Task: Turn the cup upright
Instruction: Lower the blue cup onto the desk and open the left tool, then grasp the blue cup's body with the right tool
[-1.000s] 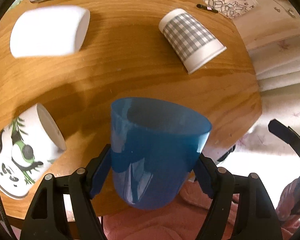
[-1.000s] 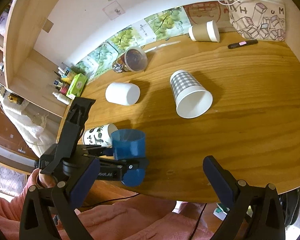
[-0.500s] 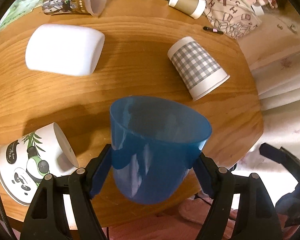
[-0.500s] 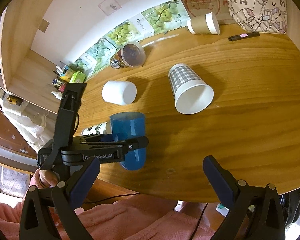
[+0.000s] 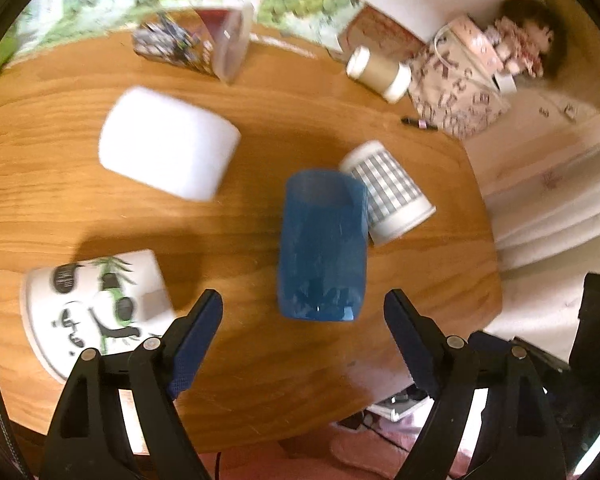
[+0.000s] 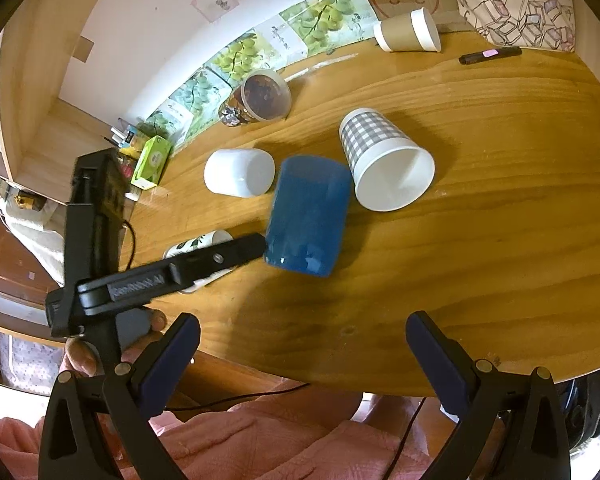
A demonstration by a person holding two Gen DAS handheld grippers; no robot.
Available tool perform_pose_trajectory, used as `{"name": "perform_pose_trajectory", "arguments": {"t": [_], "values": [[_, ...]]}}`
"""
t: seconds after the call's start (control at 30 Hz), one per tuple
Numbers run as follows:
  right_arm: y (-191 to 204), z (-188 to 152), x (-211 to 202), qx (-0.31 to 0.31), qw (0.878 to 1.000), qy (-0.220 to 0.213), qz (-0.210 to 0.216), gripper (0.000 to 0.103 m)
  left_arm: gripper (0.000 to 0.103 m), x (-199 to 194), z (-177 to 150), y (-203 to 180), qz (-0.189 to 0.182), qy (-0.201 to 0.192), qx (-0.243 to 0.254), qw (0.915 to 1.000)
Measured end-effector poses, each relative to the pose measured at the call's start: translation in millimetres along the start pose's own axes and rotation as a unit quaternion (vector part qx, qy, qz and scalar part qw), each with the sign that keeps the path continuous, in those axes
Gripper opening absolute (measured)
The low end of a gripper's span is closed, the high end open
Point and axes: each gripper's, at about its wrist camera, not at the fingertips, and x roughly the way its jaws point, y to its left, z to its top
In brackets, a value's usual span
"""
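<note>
A blue plastic cup (image 5: pixel 322 246) stands on the wooden table (image 5: pixel 60 208) between a white cup and a checked cup; it also shows in the right wrist view (image 6: pixel 308 216). It is blurred, so I cannot tell which end is up. My left gripper (image 5: pixel 302 312) is open, its fingers just short of the cup and apart from it; in the right wrist view (image 6: pixel 260 246) one finger reaches toward the cup's base. My right gripper (image 6: pixel 300 344) is open and empty above the table's near edge.
Several cups lie on their sides: a white one (image 6: pixel 238 172), a grey checked one (image 6: pixel 384 164), a panda-print one (image 5: pixel 96 308), a clear printed one (image 6: pixel 260 98) and a brown one (image 6: pixel 406 32). A patterned bag (image 6: pixel 516 4) and a pen (image 6: pixel 490 55) lie far right.
My left gripper has opened and let go of the blue cup, which now rests on the table farther in. The left gripper has drawn back a little. The right gripper has hardly moved.
</note>
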Motion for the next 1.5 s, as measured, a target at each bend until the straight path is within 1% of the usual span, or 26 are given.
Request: {"name": "perform_pose_trajectory", "arguments": {"t": [0.07,0.13,0.2,0.43,0.6,0.67,0.8,0.97,1.03,1.13,1.3,1.4,1.5], "values": [[0.3,-0.7,0.6,0.0,1.0,-0.001,0.0,0.103,0.086,-8.0,-1.5,1.3,0.009,-0.023,-0.001,0.9997],[0.3,-1.2,1.0,0.002,1.0,-0.003,0.0,0.103,0.086,-18.0,-4.5,2.8,0.028,-0.053,-0.001,0.9982],[0.7,-1.4,1.5,0.003,1.0,-0.008,0.001,0.103,0.086,-24.2,-6.9,4.1,0.043,-0.074,0.002,0.9964],[10.1,5.7,5.2,-0.008,0.999,-0.049,-0.01,0.103,0.086,-41.2,-14.9,13.4,0.075,-0.135,0.002,0.988],[20.1,13.4,14.3,-0.008,0.997,-0.073,0.001,0.103,0.086,-53.5,-15.3,21.0,0.092,-0.156,-0.007,0.9834],[23.3,16.7,18.5,-0.011,0.997,-0.076,0.003,0.103,0.086,-61.4,-16.0,23.6,0.101,-0.172,-0.009,0.9799],[30.1,24.9,31.0,-0.015,0.996,-0.083,-0.011,0.103,0.086,-73.8,-18.0,24.4,0.117,-0.201,-0.003,0.9726],[36.9,37.1,47.2,-0.025,0.995,-0.086,-0.033,0.103,0.086,-83.2,-17.4,23.6,0.148,-0.225,0.016,0.963],[39.9,41.1,53.4,-0.029,0.994,-0.095,-0.046,0.103,0.086,-85.0,-17.7,23.3,0.156,-0.229,0.028,0.9605],[41.7,48.7,65.6,-0.023,0.993,-0.098,-0.06,0.103,0.086,-87.5,-18.4,24.9,0.159,-0.226,0.038,0.9603],[39.1,59.4,86.1,0.005,0.994,-0.089,-0.068,0.103,0.086,-87.5,-18.2,30.4,0.137,-0.208,0.038,0.9677],[35.5,64.8,95.8,0.026,0.994,-0.085,-0.069,0.103,0.086,-84.6,-16.6,31.8,0.138,-0.199,0.05,0.969],[33.4,70.2,104.8,0.035,0.993,-0.078,-0.085,0.103,0.086,-82.9,-14.2,32.8,0.136,-0.193,0.062,0.9697]]}}
